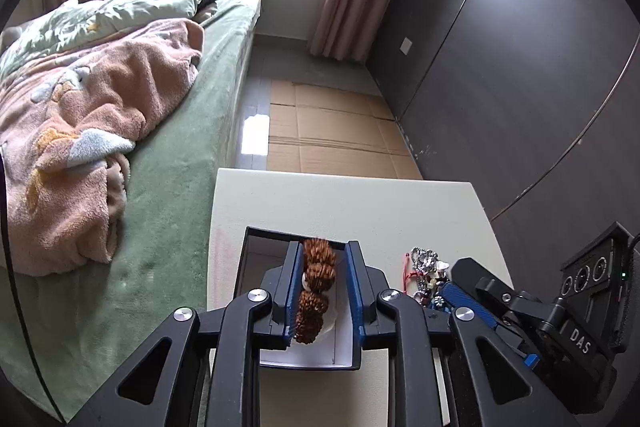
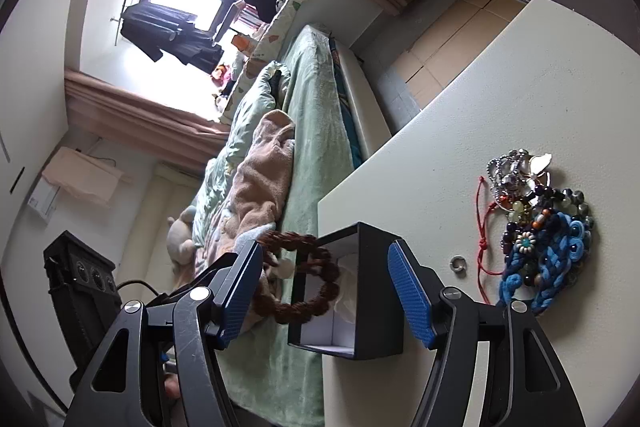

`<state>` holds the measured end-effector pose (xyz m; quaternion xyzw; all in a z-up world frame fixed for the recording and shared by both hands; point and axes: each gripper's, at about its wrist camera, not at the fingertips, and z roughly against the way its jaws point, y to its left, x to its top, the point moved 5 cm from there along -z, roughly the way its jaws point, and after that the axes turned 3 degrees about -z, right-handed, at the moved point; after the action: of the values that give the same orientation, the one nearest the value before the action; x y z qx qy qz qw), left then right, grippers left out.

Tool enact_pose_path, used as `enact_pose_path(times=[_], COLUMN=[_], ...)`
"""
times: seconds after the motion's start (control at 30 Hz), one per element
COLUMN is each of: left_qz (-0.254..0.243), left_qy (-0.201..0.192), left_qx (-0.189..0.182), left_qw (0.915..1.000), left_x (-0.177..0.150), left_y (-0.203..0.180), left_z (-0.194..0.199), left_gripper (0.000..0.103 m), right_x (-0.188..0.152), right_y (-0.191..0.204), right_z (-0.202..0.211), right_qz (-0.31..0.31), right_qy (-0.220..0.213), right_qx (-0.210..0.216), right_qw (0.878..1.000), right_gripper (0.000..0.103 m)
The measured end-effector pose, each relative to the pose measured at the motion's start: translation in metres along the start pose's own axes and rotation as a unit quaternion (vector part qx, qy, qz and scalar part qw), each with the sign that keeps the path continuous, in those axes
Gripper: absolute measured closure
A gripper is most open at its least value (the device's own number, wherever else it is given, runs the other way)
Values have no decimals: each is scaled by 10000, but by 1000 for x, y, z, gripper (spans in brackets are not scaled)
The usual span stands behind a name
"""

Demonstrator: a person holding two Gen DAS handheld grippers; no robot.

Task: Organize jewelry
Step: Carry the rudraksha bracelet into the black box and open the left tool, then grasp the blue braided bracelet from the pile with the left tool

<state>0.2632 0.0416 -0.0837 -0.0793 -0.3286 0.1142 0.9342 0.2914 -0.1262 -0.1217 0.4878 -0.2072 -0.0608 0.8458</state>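
We hold the brown bead bracelet over the open black jewelry box in our left gripper, jaws pinching it. Our right gripper spreads wide around the box on the white table, near the jewelry pile.

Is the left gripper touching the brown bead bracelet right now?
Touching. In the left wrist view the left gripper has both blue pads pressed against the brown bead bracelet.
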Motion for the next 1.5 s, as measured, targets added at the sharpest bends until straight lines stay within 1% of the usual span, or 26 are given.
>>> enact_pose_path(times=[0.03, 0.07, 0.1, 0.13, 0.2, 0.3, 0.43, 0.53, 0.63, 0.7, 0.73, 0.77, 0.8, 0.83, 0.9, 0.93, 0.97, 1.0, 1.03, 1.1, 1.17, 1.2, 1.23, 1.3, 1.4, 1.5], left_qz=[17, 52, 102, 158, 247, 252, 166, 8, -295, -501, -601, -667, -734, -835, -993, -1011, -1020, -1049, -1123, -1308, -1371, -1416, -1485, -1555, -1651, -1631], left_qy=[52, 52, -13, -119, -269, -317, -404, -486, -265, -243, -181, -99, -49, -43, -17, 56, 188, 338, 450, 558, 720, 810, 894, 1025, 1217, 1382], left_qx=[86, 167, 227, 284, 319, 200, -66, -243, -454, -560, -581, -654, -731, -734, -597, -601, -627, -637, -636, -521, -525, -533, -463, -438, -327, -201], left_qw=[9999, 9998, 9997, 9994, 9988, 9990, 9990, 9985, 9982, 9969, 9963, 9956, 9946, 9938, 9933, 9930, 9926, 9919, 9906, 9885, 9865, 9852, 9838, 9815, 9782, 9767], left_x=[-1, -1, 0, 2, 5, 7, 8, 7, 2, -2, -5, -8, -11, -13, -17, -21, -25, -29, -32, -38, -44, -48, -52, -58, -66, -71], left_y=[1, 3, 6, 8, 11, 5, -15, -37, -63, -80, -87, -94, -100, -105, -113, -117, -120, -124, -128, -134, -139, -142, -144, -147, -147, -143], left_z=[-3, -4, -3, 0, 5, 6, 6, 5, -5, -5, -6, -8, -9, -9, -13, -17, -22, -28, -34, -43, -52, -57, -62, -71, -85, -100], left_gripper=[54, 30, 19, 19, 19, 19, 19, 19, 19, 19, 19, 19, 19, 19, 20, 22, 30, 40, 43, 44, 44, 44, 44, 51, 54, 55], right_x=[1, 1, 2, 4, 7, 15, 30, 33, 35, 36, 34, 32, 30, 30, 30, 32, 33, 33, 34, 34, 33, 32, 32, 30, 30, 30], right_y=[-1, -2, -4, -6, -9, -9, -5, -7, -9, -17, -22, -24, -24, -23, -20, -20, -23, -28, -36, -50, -64, -68, -72, -80, -89, -104], right_z=[3, 6, 11, 16, 28, 57, 100, 126, 142, 148, 153, 160, 167, 174, 184, 187, 186, 184, 181, 170, 158, 154, 149, 142, 134, 123], right_qz=[-8, -13, -20, -27, -70, 25, 187, 155, 189, -67, -307, -564, -717, -754, -708, -691, -707, -772, -878, -1016, -1144, -1152, -1125, -1132, -1154, -1198], right_qy=[-27, -60, -107, -157, -240, -442, -815, -969, -976, -854, -757, -701, -714, -744, -831, -888, -899, -872, -834, -712, -565, -554, -523, -439, -393, -366], right_qx=[-1, -12, -35, -60, -128, -253, -686, -1010, -1490, -1885, -2031, -2058, -1984, -1965, -2052, -2040, -2041, -2055, -2040, -2001, -1944, -1870, -1855, -1845, -1747, -1934], right_qw=[10000, 10000, 9999, 9999, 9996, 9987, 9941, 9900, 9838, 9783, 9757, 9744, 9749, 9748, 9726, 9725, 9723, 9717, 9715, 9719, 9726, 9740, 9748, 9753, 9770, 9731], right_gripper=[37, 37, 37, 37, 37, 37, 37, 37, 37, 37, 37, 37, 37, 37, 37, 37, 37, 37, 37, 37, 37, 37, 37, 37, 37, 37])
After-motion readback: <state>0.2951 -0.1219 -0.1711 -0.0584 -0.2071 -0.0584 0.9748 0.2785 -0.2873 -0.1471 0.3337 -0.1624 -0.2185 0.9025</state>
